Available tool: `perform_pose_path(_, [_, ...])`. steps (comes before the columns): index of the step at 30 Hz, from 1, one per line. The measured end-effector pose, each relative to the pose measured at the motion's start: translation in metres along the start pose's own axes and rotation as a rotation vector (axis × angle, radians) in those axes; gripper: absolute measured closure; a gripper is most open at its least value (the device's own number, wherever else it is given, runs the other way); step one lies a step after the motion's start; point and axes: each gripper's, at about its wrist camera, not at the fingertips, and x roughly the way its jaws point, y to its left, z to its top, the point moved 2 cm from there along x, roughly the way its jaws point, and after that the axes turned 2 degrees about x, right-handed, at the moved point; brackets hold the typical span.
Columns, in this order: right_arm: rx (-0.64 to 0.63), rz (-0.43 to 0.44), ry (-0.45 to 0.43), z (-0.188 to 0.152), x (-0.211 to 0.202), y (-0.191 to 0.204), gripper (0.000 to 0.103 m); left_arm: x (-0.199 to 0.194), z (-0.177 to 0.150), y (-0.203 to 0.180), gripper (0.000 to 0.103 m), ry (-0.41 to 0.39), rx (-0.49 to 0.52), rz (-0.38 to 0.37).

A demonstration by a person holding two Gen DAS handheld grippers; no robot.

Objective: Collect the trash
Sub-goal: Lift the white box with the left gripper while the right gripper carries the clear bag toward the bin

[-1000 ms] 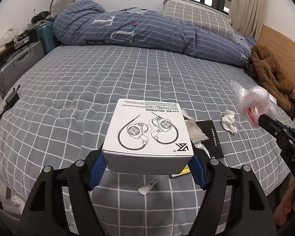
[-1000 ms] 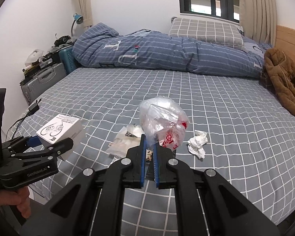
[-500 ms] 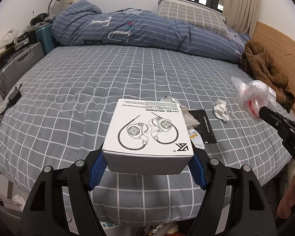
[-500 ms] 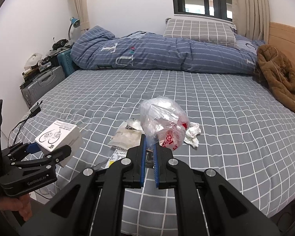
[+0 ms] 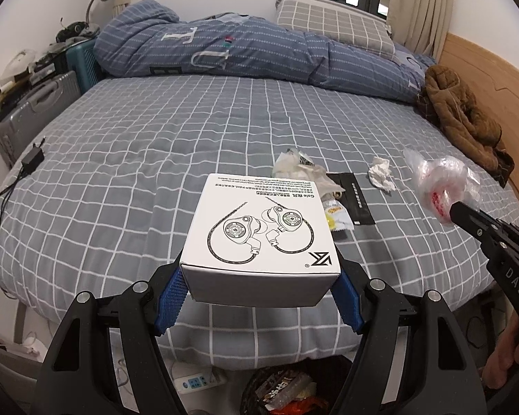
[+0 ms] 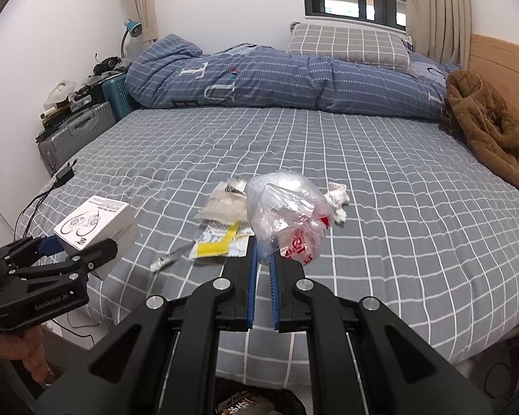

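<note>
White box [image 5: 259,231] clamped in left tool [image 5: 259,302]; right tool [image 6: 263,269] pinches plastic bag [image 6: 287,214].

box [image 5: 259,231] left of bag [image 5: 443,186] | tissue [image 5: 382,174] on bed [image 5: 155,159] behind

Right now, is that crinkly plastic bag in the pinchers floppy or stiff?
Probably floppy: the plastic bag bulges and creases above the right gripper. Likely very light, since the thin see-through film holds its puffed shape. It may slip, being pinched only at one bunched edge.
</note>
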Motion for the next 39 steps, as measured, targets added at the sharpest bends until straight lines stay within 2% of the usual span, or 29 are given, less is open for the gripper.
perform_pose_path(21, [-0.002,-0.014,0.049,-0.060,-0.028,0.015,0.096,-0.022,-0.056,-0.016,0.033,0.026,0.022,-0.011])
perform_pose_path(39, [-0.001,-0.012,0.098,-0.108,-0.054,0.025,0.096,-0.043,-0.120,-0.016,0.033,0.092,0.014,-0.011])
